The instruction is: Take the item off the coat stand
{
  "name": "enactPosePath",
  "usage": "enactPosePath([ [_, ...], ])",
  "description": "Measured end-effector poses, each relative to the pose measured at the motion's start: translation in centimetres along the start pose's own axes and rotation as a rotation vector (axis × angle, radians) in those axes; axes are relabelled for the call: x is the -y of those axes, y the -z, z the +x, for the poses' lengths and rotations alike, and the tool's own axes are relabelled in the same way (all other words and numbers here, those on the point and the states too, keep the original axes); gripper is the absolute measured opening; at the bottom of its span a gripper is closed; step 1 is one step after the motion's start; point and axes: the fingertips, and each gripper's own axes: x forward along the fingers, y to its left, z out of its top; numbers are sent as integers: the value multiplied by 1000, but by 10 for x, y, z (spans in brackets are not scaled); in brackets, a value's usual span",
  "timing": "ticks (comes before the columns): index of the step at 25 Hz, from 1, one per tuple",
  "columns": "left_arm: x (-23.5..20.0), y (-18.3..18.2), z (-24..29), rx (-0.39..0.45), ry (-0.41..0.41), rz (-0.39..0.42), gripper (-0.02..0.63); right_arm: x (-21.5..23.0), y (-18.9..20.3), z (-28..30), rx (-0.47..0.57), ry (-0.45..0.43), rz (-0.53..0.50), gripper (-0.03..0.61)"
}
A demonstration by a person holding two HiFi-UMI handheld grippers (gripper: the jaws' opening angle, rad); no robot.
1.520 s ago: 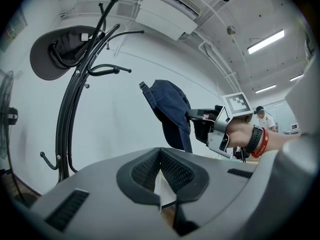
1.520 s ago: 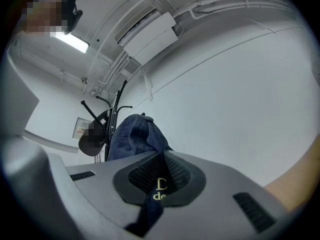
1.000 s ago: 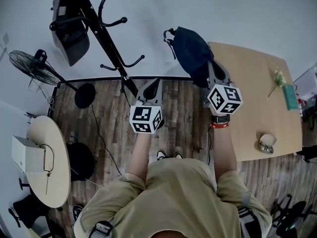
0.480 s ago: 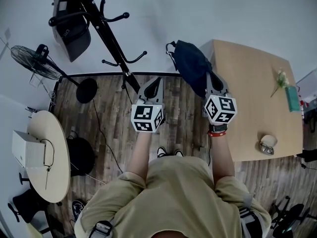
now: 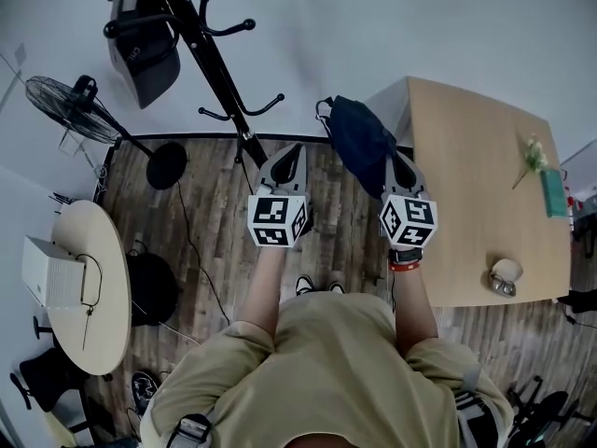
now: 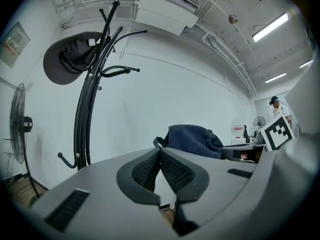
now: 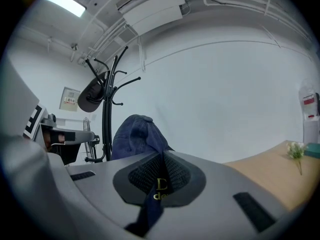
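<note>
My right hand-held gripper (image 7: 162, 170) is clamped on the navy cap (image 5: 357, 136). Dark blue fabric with gold lettering is pinched between the two ribbed pads, and a strip of it trails out below the jaws. The crown of the cap bulges out beyond the jaw tips, clear of the coat stand (image 5: 207, 59) and well apart from it. In the head view the cap shows just beside the left edge of the wooden surface (image 5: 476, 213), by its far left corner. I cannot tell from that view how high it hangs above that edge.

My left hand-held gripper (image 6: 160, 155) holds nothing. Its jaw tips meet, leaving only a narrow wedge of gap lower down between the pads. It points level, side by side with the right one, over the plank floor (image 5: 215, 213).

The black coat stand rises against the white wall on my left, several of its curved hooks bare. A grey cap (image 5: 142, 54) hangs on it near the top.

Along the right edge of the surface lie a flower sprig (image 5: 530, 154) and a teal item (image 5: 550, 190). A small rounded object (image 5: 504, 273) sits towards the near right corner. A standing fan (image 5: 63, 108) stands on the floor left of the coat stand.
</note>
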Motion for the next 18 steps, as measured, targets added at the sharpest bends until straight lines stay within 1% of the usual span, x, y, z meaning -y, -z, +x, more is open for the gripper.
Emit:
enactPosePath([
  [6,-3,0,-3,-1,-5,11,23,-12,6,-6,-12,-5,4,23],
  [18,-4,6,-7,-12,4,14,23,-22,-2,-11,-10,-11,2,23],
])
